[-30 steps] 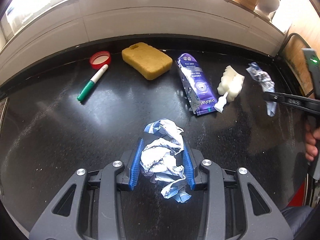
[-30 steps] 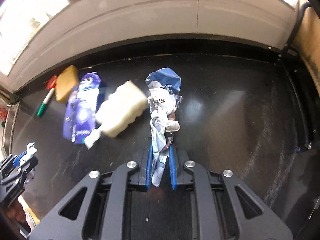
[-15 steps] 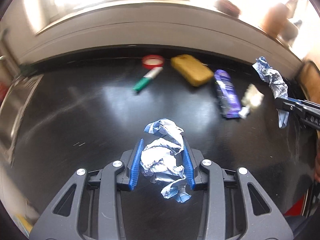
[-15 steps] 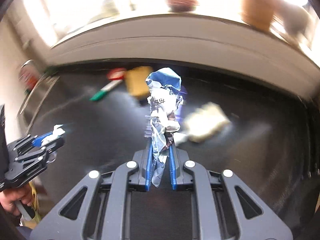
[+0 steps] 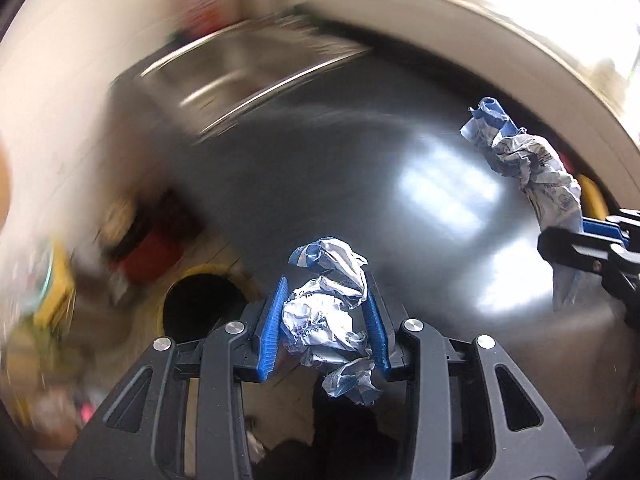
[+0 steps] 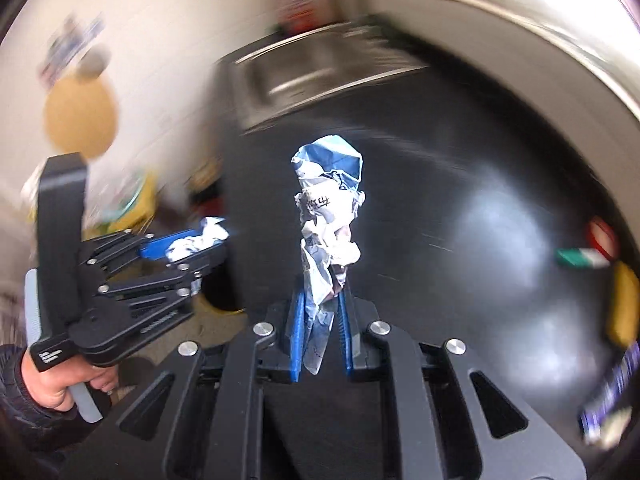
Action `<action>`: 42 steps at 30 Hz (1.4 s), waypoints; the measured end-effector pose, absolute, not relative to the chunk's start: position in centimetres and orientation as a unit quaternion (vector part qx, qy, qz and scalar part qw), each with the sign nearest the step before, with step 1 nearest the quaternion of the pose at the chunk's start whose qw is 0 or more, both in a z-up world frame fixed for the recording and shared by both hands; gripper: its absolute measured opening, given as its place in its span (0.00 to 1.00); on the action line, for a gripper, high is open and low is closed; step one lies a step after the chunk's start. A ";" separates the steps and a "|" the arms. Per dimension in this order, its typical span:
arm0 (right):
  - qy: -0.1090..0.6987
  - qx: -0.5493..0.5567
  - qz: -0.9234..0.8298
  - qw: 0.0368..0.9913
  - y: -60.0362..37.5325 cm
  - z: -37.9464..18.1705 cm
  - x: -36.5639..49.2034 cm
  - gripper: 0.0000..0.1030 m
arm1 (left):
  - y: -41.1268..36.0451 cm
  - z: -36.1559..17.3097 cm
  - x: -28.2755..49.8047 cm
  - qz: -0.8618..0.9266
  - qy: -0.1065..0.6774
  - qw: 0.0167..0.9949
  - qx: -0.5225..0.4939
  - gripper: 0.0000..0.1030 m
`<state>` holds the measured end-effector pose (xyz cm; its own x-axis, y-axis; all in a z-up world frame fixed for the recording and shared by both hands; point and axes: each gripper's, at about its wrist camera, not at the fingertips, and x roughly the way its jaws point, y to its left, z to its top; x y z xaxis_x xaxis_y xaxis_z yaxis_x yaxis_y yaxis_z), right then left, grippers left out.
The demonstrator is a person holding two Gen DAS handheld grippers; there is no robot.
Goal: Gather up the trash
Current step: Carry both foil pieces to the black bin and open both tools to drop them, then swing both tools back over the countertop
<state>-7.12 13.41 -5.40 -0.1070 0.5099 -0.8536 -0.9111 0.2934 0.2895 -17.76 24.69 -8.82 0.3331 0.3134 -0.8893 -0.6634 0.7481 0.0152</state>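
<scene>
Crumpled wrapper (image 5: 326, 316), white and blue with foil creases, sits clamped between the blue pads of the left gripper (image 5: 326, 320), whose jaws are closed on its middle so that a crushed tail hangs below them and a blue-edged peak rises above; it is held in the air over the near edge of the dark tabletop (image 5: 320, 168). A second crumpled wrapper (image 6: 326, 232), longer and twisted upright with a blue cap at its top, is pinched by the right gripper (image 6: 322, 324), whose jaws are closed narrowly on its lower end, and it too is held clear of the tabletop. From the left wrist view this second wrapper shows at the right, with the right gripper's blue pads gripping it from below. From the right wrist view the left gripper appears at the left with a hand (image 6: 52, 380) around its grip. Below and left of the left gripper lies a round dark opening with a yellow rim (image 5: 200, 304), blurred. Beyond the tabletop a steel sink (image 5: 240, 64) is smeared by motion. At the far right of the right wrist view lie a green marker (image 6: 580, 258), a red cap (image 6: 602, 236) and a yellow sponge (image 6: 622, 304), all blurred
</scene>
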 end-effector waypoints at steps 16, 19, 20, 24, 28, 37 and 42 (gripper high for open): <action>0.524 -0.333 0.639 0.454 34.8 -15.5 -22.3 0.15 | 37.3 -20.4 -32.9 0.409 0.461 0.699 -0.361 0.36; 0.522 -0.348 0.637 0.449 37.5 -17.1 -23.0 0.15 | 38.8 -22.1 -34.0 0.408 0.449 0.696 -0.384 0.36; 0.523 -0.351 0.636 0.447 38.1 -17.5 -23.1 0.15 | 39.3 -22.8 -34.0 0.408 0.448 0.694 -0.389 0.36; 0.518 -0.365 0.630 0.450 40.2 -18.8 -23.5 0.15 | 40.4 -24.2 -33.5 0.403 0.446 0.697 -0.392 0.37; 0.522 -0.359 0.625 0.457 41.7 -19.1 -23.1 0.56 | 40.9 -24.7 -33.0 0.410 0.449 0.696 -0.383 0.72; 0.511 -0.334 0.640 0.467 38.2 -15.0 -21.1 0.67 | 41.1 -22.8 -33.9 0.428 0.439 0.692 -0.380 0.79; 0.498 -0.268 0.616 0.548 31.1 -8.5 -15.3 0.78 | 38.1 -18.3 -31.2 0.424 0.442 0.720 -0.326 0.89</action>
